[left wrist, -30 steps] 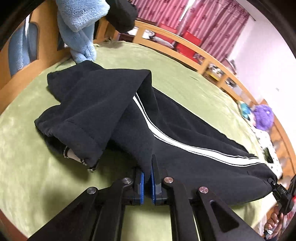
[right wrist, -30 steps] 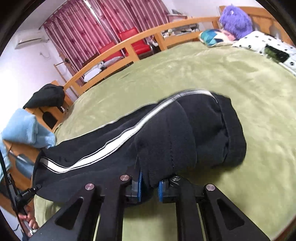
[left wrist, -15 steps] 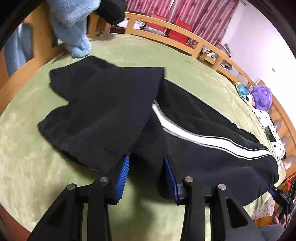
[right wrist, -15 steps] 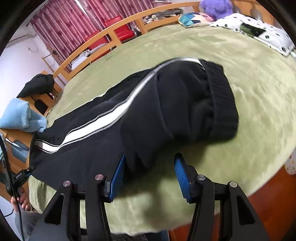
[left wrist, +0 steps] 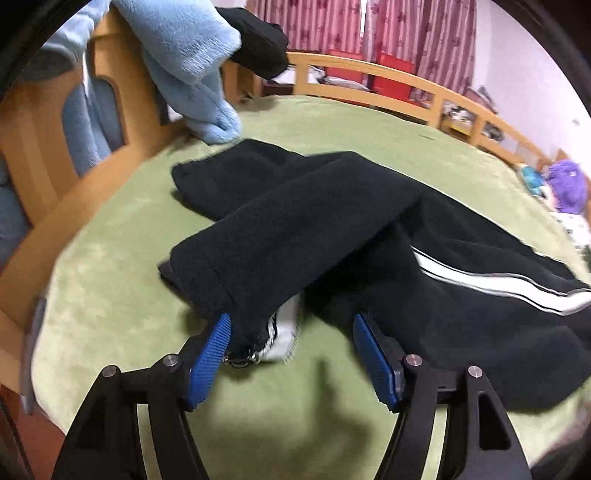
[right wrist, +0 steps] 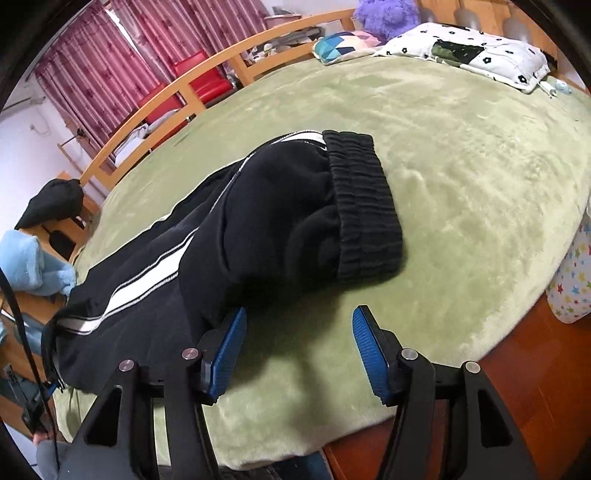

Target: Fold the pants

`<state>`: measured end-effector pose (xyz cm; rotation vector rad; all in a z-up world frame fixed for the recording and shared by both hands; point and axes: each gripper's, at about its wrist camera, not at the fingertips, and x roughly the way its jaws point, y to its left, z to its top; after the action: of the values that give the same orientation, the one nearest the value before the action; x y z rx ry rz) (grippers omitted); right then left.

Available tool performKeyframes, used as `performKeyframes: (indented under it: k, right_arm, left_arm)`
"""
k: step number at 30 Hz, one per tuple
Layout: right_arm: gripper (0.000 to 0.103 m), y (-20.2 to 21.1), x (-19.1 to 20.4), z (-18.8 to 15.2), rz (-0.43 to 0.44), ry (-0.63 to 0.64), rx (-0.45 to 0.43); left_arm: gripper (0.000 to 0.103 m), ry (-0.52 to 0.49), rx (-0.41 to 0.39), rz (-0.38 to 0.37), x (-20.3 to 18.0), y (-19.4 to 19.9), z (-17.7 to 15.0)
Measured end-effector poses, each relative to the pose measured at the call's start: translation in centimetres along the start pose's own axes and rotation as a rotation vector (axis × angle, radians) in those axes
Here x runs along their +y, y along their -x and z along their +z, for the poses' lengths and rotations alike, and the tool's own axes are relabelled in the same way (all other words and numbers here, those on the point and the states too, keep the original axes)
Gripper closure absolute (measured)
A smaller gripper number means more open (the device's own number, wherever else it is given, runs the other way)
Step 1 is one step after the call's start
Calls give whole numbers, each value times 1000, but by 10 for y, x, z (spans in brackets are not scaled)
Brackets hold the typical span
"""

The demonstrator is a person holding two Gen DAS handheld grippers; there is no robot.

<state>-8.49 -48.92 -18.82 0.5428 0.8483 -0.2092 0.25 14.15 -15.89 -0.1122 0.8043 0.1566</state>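
Note:
Black track pants with a white side stripe lie folded lengthwise on the green blanket. In the left wrist view the leg cuffs lie just past my left gripper, which is open and empty; its left pad touches a cuff edge. In the right wrist view the ribbed waistband of the pants lies ahead of my right gripper, which is open and empty, its left pad at the fabric edge.
A light blue fleece hangs over the wooden footboard. A wooden rail runs along the far side. A patterned pillow and purple plush lie at the head. The bed edge and red floor are close.
Both grippers let go of the pants, opened wide and drew back a little. The pants dropped flat onto the blanket.

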Motion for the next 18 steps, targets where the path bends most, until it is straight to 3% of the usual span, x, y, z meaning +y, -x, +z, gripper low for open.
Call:
performKeyframes:
  k: [4,5,6,7,8,9,13,18]
  right_arm:
    - [44,-6,2,5,-13,-9,9]
    - [44,-7,3,7,-15,-14,11]
    - [44,-7,3,9,-17,-19,11]
    - [44,-6,3,10,-17,-24,9]
    - [44,-6,4,11,-19,-29,4]
    - [44,-7,4,12,-26,-30,1]
    - [44,-12,8,17,-47,-40,-8]
    - [44,-15,15,31,-82,-20,-34]
  left_arm:
    - [36,51,-86,152,12,-8,26]
    - [42,59,-93,168,17,-11,33]
    - [52,73,-95,151,23,-15,39]
    - [75,90,-92,86,28,-20,46]
    - [80,106,-75,19,33,-28,54]
    - [86,110,-65,-2,34,-33,59]
    - [89,85,-118,-20,30,-46,91]
    - [89,95,-179,-17,23,-70,163]
